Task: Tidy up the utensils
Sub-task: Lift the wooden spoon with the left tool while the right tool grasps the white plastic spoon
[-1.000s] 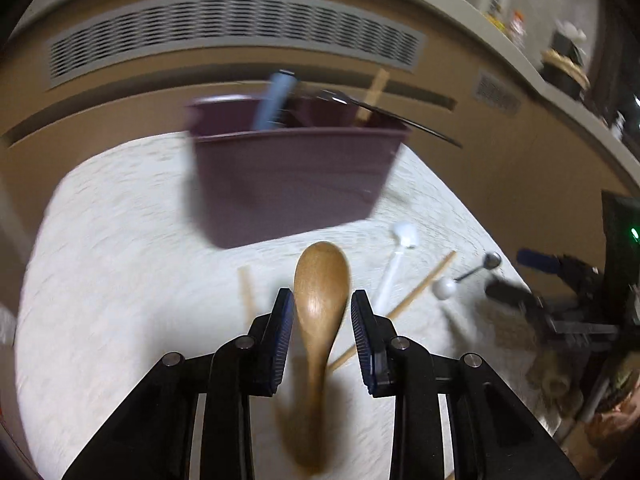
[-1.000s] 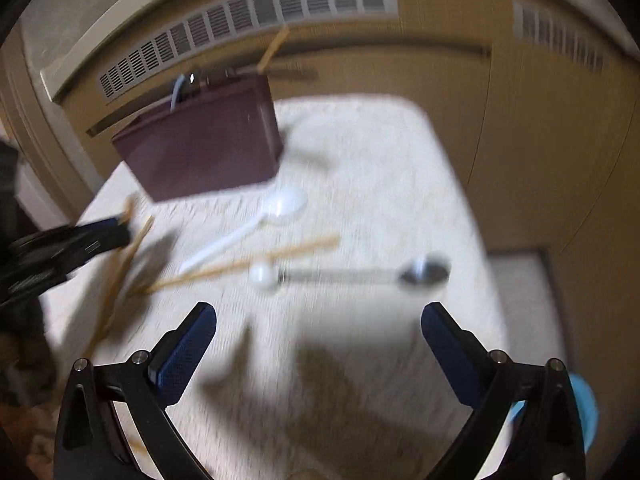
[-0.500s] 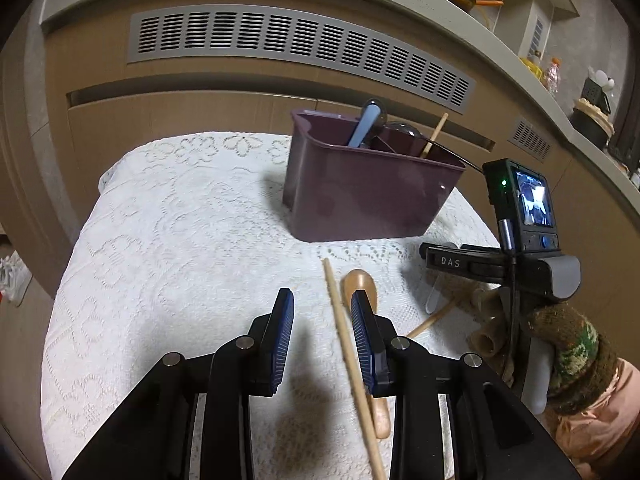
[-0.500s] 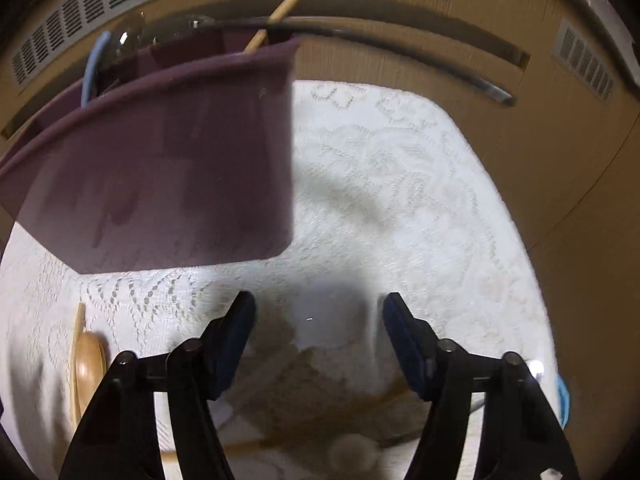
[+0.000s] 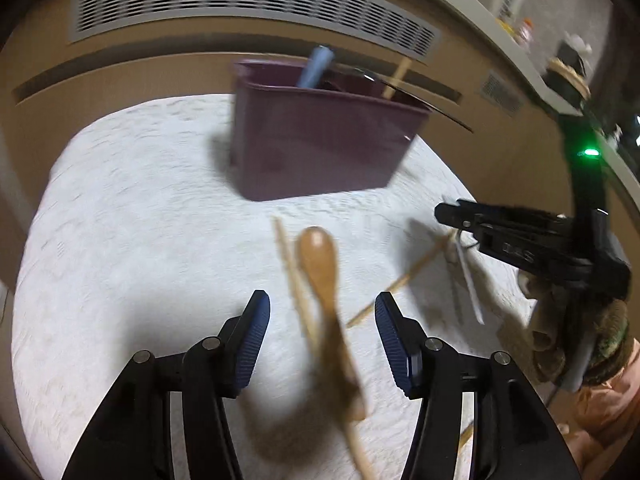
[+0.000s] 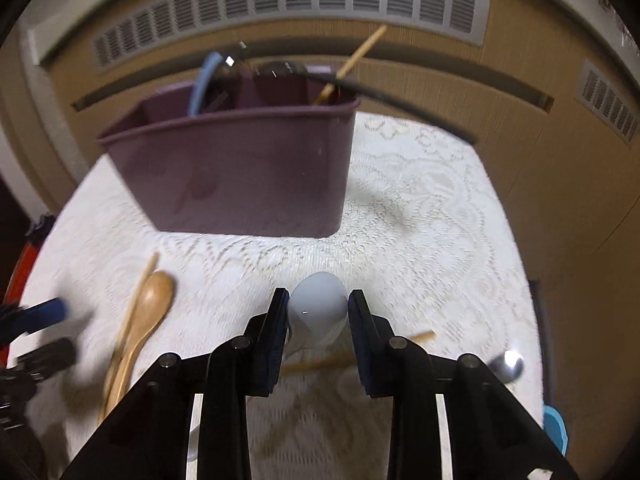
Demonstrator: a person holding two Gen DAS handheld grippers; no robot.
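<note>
Right wrist: white spoon [image 6: 318, 304] clamped between right hand-held gripper [image 6: 318, 316] pads.

One marking shows: pale letters on the black body of the right hand-held gripper [image 5: 516, 246], at the right of the left wrist view. Motion blur leaves them unreadable. The right wrist view carries no text.
</note>
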